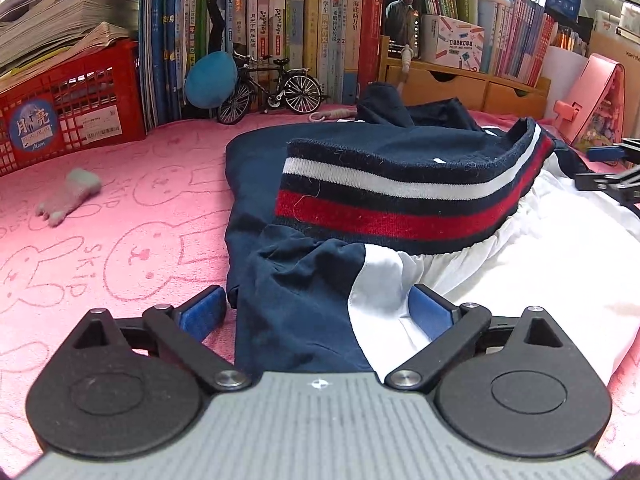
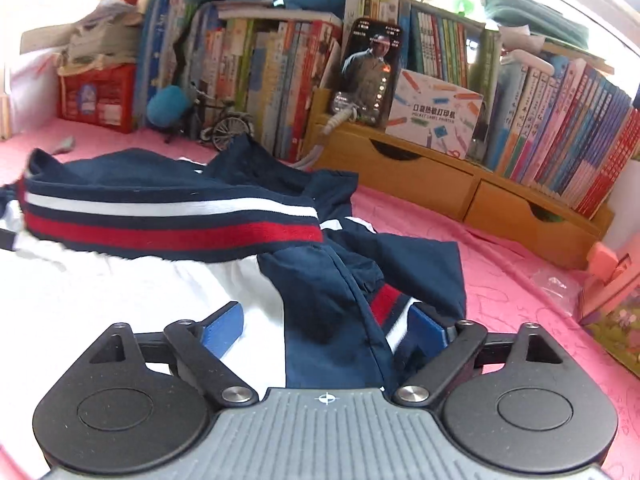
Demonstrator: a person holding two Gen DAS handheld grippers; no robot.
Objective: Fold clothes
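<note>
The left gripper (image 1: 316, 312) stands with its blue-padded fingers (image 1: 200, 312) spread wide apart, navy and white cloth of a jacket (image 1: 304, 304) lying between them without being pinched. The right gripper (image 2: 324, 328) is likewise spread wide, its blue pads (image 2: 224, 328) straddling a navy fold and a small red-striped cuff (image 2: 384, 300) of the same jacket (image 2: 332, 280). The garment lies crumpled on a pink rabbit-print towel (image 1: 100, 240), its white lining facing up between the two tools. Its ribbed hem (image 1: 400, 200), banded navy, white and red, rises just beyond both sets of fingers. To the left of the jacket a small grey soft toy (image 1: 68, 196) rests on the towel, well apart from the cloth. Behind the jacket stand a model bicycle (image 1: 272, 92), a red plastic crate (image 1: 72, 108) piled with papers, a row of books (image 1: 304, 32) and a wooden drawer unit (image 2: 452, 188) bearing a phone (image 2: 370, 76).
</note>
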